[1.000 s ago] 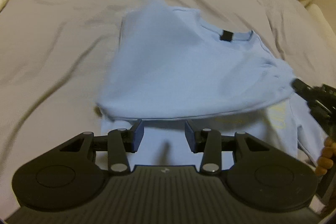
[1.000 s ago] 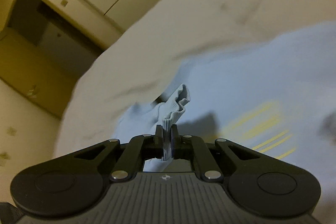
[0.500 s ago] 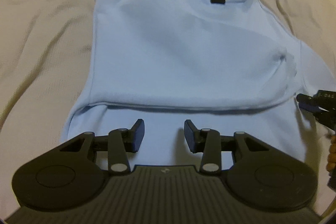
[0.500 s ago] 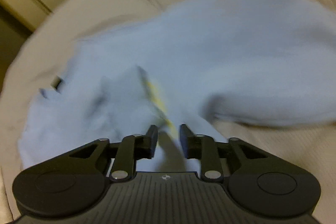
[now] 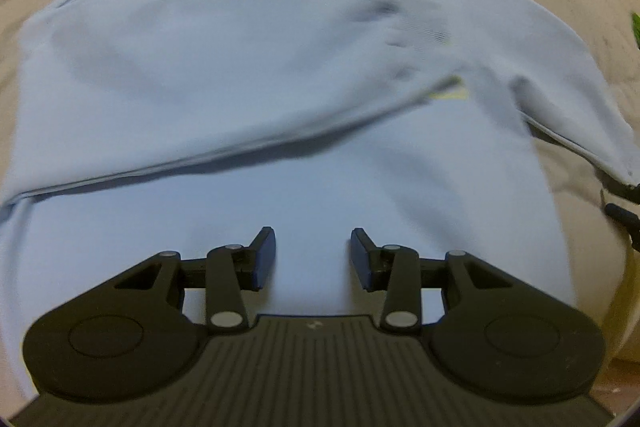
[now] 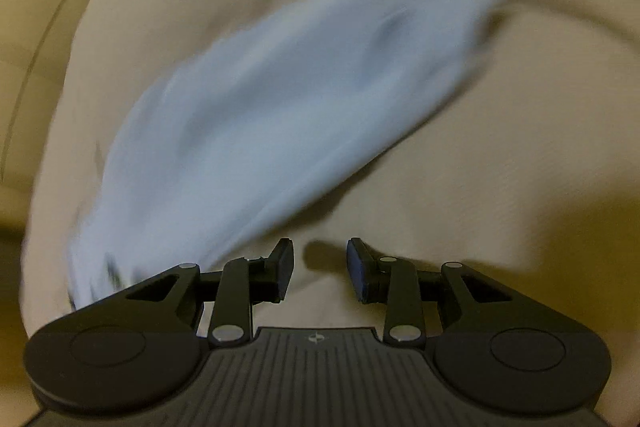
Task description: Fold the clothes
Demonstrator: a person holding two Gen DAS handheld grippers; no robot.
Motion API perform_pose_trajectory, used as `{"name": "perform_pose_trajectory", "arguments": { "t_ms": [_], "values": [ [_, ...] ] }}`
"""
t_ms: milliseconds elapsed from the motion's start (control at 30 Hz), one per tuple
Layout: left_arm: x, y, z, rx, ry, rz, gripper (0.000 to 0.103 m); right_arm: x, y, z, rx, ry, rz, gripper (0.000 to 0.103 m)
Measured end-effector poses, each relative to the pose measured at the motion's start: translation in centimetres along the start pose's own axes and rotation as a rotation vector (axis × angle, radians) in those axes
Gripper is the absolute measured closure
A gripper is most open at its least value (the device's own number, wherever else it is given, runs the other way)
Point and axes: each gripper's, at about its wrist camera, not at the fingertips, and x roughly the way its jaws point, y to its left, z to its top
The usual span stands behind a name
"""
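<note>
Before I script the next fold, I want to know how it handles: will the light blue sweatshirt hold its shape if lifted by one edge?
Probably not. The light blue sweatshirt lies in soft folded layers, so it likely droops. It looks light, and may slide on the beige bed cover. Both the left gripper and the right gripper are open.

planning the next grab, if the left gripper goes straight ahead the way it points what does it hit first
Most likely the light blue shirt itself: the open left gripper already has the flat lower layer between its fingers, with the folded-over edge just ahead. Depth is unclear through the fisheye lens.
</note>
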Motion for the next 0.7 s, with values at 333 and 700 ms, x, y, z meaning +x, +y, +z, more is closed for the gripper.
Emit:
{"name": "perform_pose_trajectory", "arguments": {
  "t_ms": [333, 700],
  "values": [
    [0.0, -5.8, 0.1, -0.012, 0.014, 0.019, 0.066, -0.8, -7.2, 7.3, 0.245, -0.124, 0.085, 0.050],
    [-4.9, 2.3, -0.2, -0.139, -0.065, 0.082, 0.066, -5.9, 2.8, 6.6, -0.099, -0.251, 0.169, 0.095]
  ]
}}
